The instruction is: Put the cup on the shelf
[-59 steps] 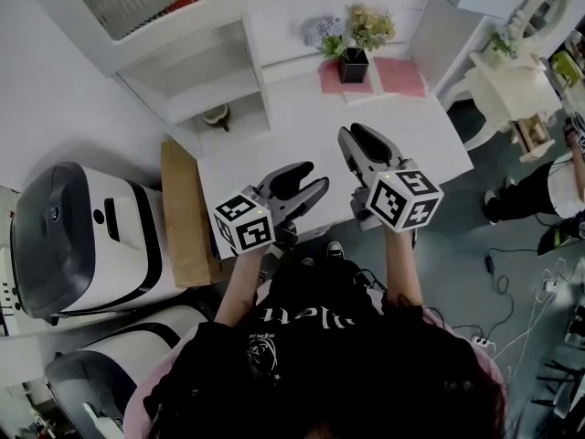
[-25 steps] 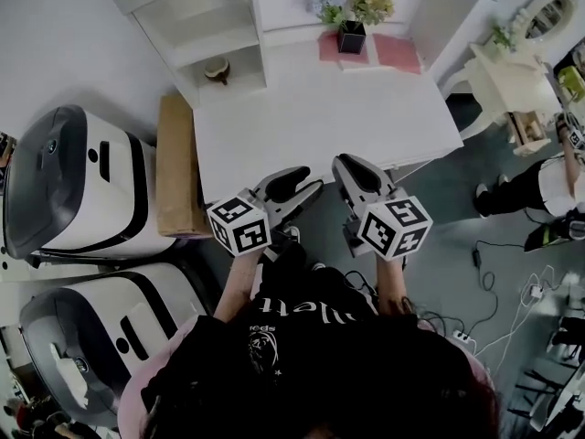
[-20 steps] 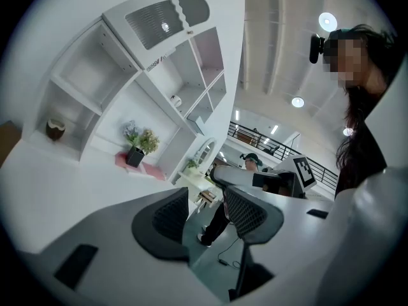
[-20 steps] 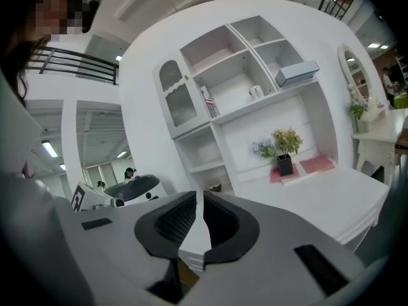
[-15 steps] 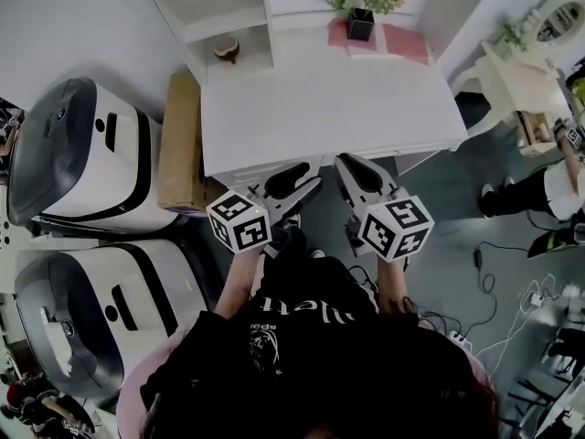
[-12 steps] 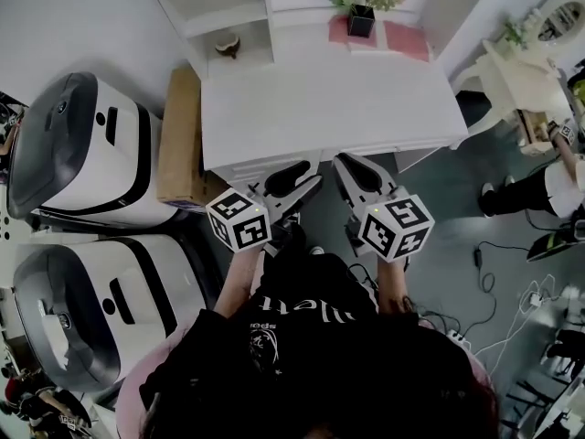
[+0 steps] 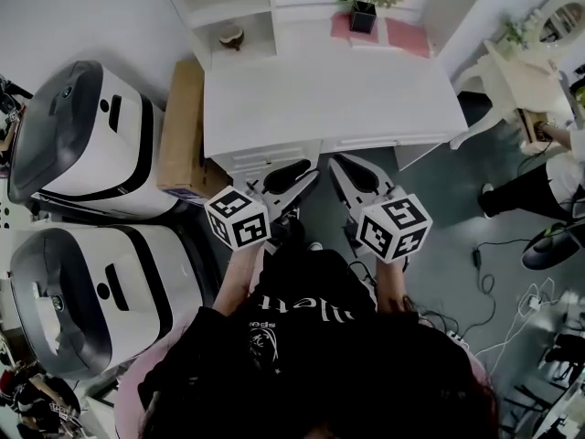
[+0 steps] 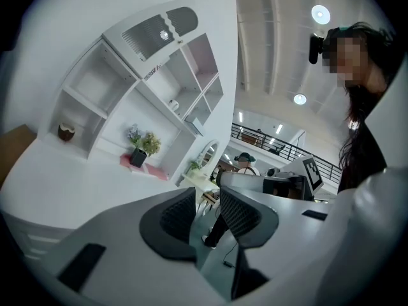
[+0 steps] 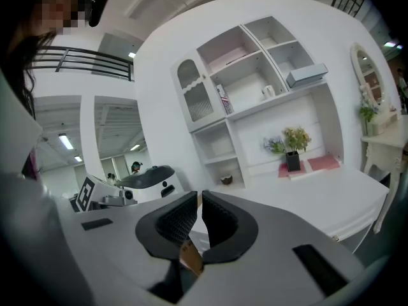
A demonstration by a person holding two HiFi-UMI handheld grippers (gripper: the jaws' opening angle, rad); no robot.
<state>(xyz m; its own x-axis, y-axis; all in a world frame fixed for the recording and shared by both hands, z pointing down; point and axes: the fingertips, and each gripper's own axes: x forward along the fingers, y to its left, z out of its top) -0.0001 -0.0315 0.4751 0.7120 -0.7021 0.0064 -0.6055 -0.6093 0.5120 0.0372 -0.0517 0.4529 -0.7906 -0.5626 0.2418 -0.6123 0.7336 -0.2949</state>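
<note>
jaws of left gripper (image 8: 207, 201) have just been closing, empty.

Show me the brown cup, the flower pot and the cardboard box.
brown cup (image 7: 230, 35), head view, its rim, inside the shelf cubby.
flower pot (image 7: 363, 16), head view, the dark pot's side.
cardboard box (image 7: 181, 122), head view, middle of its top.

Shelf unit (image 7: 219, 5): upper tiers cut off by top edge. Small brown item (image 7: 230, 35) in lower cubby: too small to identify.
</note>
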